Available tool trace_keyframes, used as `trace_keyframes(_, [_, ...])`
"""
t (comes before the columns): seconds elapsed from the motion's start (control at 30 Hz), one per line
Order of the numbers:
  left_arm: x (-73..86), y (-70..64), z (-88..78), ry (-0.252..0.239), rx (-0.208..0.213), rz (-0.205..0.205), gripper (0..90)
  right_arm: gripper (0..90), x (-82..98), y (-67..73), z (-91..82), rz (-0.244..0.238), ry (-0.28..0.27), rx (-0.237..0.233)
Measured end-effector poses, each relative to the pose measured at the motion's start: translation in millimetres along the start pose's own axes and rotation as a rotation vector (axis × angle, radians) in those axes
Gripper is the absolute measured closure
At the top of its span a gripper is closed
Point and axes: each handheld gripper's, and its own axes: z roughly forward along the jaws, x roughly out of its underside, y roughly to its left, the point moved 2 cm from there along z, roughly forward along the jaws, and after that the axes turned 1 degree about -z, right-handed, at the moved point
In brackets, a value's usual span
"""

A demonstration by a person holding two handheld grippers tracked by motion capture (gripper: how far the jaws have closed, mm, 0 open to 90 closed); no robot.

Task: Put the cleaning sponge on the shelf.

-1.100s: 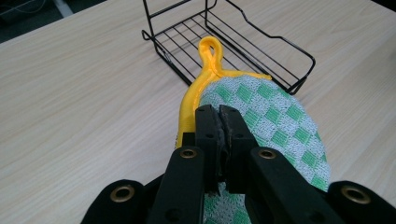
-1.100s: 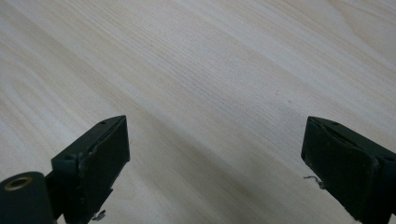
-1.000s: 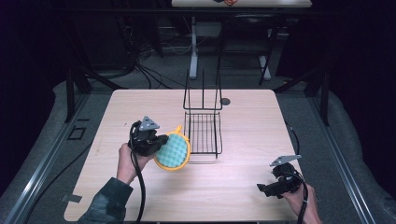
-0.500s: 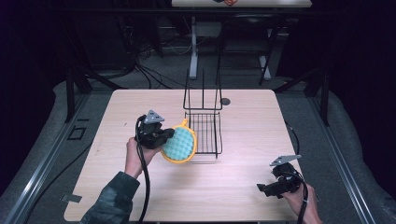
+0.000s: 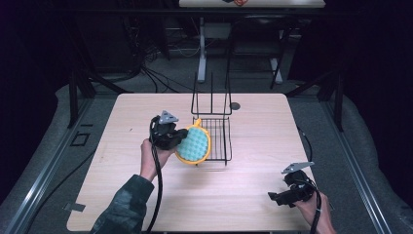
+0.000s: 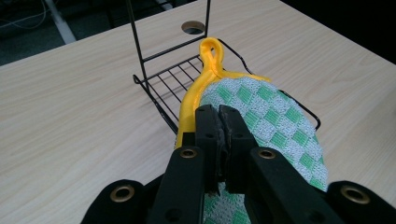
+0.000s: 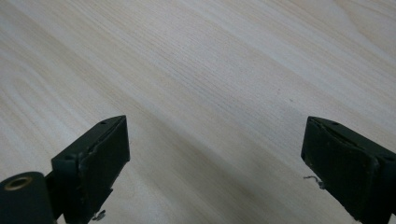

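Potholder [image 5: 194, 145], round, green-and-white checked with yellow binding, clamped in the left gripper [image 5: 181, 138] and held on edge just off the 9 o'clock side of the wire rack [image 5: 214, 132], seen from above. Near table centre, slightly toward 10 o'clock. Hanging loop [image 6: 212, 48] pointing away from the jaws, toward the rack's upright back frame. Lower rim apparently over the rack's near-left corner; touching or just clear of the wire, impossible to tell.

Jaws of the left gripper [image 6: 219, 122] pressed together on the cloth, pinching near the yellow rim opposite the loop. Right gripper [image 5: 273, 197] resting low at about 5 o'clock on the table [image 5: 253, 175], well apart from the rack; jaws wide apart over bare wood, nothing between them.

Likely handling: light, soft, quilted, yet stiff enough to stand out flat from a single pinch with little sag. Not fragile, not slippery; textured weave good for the pads. Best purchase on the bound edge, where the layers are thickest, as now. Loop free for hooking on a wire, though thin and floppy, so a poor place for a firm grip. Some risk of the rim snagging on the rack's grid during lowering.
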Motion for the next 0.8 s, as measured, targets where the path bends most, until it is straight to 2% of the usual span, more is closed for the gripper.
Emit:
trace_keyframes(0.4, [-3.7,-1.7,22.6,-0.018,-0.015,-0.028,87.4,7.3,0.2,0.1,0.5,-0.004,0.004,-0.004])
trace_keyframes(0.67, [-2.7,-2.3,35.9,-0.042,-0.022,-0.079,87.3,7.3,0.4,-0.1,0.4,-0.003,0.006,-0.001])
trace_keyframes(0.8, [-2.9,-3.8,41.6,-0.048,-0.023,-0.088,87.3,7.3,0.4,0.1,0.6,-0.004,0.006,-0.003])
